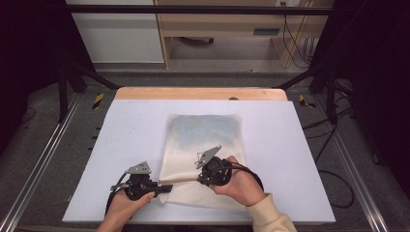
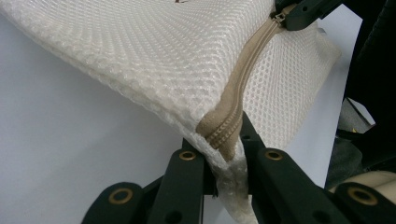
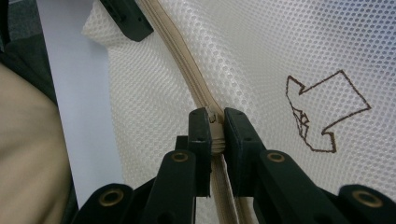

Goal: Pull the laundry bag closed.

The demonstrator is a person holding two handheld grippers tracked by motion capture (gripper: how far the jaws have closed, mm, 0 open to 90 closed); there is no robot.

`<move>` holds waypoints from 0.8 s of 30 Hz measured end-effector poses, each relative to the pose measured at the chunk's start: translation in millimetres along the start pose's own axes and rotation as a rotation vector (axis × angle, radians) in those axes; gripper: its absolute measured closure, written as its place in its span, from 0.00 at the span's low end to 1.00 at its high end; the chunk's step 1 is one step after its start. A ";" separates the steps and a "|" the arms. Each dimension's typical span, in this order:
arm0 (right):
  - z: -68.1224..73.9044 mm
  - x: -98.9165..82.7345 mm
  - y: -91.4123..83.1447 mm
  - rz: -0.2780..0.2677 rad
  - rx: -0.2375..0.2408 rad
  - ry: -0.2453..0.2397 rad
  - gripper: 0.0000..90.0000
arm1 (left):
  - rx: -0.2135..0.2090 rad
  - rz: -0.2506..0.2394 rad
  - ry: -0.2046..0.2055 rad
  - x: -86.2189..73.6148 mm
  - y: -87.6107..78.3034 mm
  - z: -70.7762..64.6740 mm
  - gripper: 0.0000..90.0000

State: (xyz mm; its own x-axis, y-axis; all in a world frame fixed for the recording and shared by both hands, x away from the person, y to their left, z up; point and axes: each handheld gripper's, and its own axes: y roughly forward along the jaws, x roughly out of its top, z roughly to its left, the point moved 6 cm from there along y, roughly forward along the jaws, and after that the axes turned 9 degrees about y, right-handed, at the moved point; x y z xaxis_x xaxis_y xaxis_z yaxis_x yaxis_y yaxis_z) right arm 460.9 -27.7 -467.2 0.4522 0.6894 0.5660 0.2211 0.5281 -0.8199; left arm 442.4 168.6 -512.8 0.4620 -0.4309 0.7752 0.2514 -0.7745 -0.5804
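Left hand-held gripper [image 2: 223, 158] clamped on zipper end of mesh laundry bag [image 1: 205, 140]; right hand-held gripper [image 3: 215, 133] pinching zipper slider [image 3: 215, 117]. Probably zipping just begun, most left.

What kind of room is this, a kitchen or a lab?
Probably a lab or workshop. A black frame surrounds the white table, loose cables hang behind it, and both grippers are handling a mesh bag.
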 end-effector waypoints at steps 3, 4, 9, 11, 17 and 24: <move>-1.7 -1.5 -1.7 -0.001 -0.004 0.006 0.91 | 0.000 0.000 -0.001 0.0 -0.1 0.1 0.93; -2.0 -2.1 -2.4 0.003 -0.005 0.009 0.91 | 0.000 -0.001 -0.001 0.0 -0.1 0.1 0.93; -3.1 -3.3 -4.1 -0.005 -0.002 0.011 0.91 | 0.000 0.000 0.001 0.0 0.2 -0.2 0.93; -3.3 -4.1 -4.2 -0.001 -0.006 0.012 0.91 | -0.002 0.001 0.000 -0.2 0.4 -0.2 0.93; -4.4 -5.2 -5.6 -0.005 -0.003 0.013 0.91 | -0.002 0.000 0.003 0.2 0.4 -0.6 0.93; -5.7 -7.1 -7.6 -0.002 -0.007 0.017 0.91 | -0.001 0.001 0.002 -0.1 0.4 -0.2 0.93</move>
State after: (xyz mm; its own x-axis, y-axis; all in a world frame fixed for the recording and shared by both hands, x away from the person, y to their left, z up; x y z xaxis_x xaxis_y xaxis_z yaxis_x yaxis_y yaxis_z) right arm 461.0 -39.4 -465.5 0.4662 0.6795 0.5665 0.2279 0.5264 -0.8191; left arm 442.2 168.2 -513.0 0.4605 -0.4330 0.7749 0.2499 -0.7744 -0.5812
